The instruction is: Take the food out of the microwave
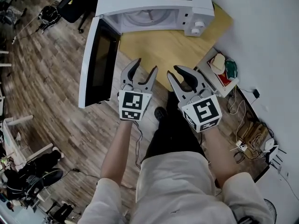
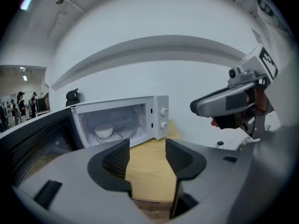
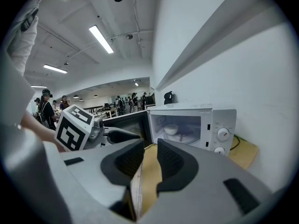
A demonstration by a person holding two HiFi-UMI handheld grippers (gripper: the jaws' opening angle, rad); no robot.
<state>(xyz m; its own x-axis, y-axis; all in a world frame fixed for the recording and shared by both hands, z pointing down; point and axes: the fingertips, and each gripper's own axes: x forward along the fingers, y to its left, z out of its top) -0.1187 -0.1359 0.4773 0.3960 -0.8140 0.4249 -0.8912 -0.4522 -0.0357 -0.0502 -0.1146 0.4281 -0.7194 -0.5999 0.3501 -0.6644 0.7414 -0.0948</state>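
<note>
Two pairs of fingers are standing apart and empty: the left gripper (image 1: 145, 67), then the right gripper (image 1: 180, 73), both hovering at the table's (image 1: 159, 48) near edge. The white bowl (image 2: 103, 131) is sitting inside the open microwave (image 1: 154, 3), well beyond both.

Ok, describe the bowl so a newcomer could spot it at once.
Find the white microwave on the wooden table, its door swung open. Inside, toward the left of the round turntable, sits a small white bowl, the only bowl there.
</note>
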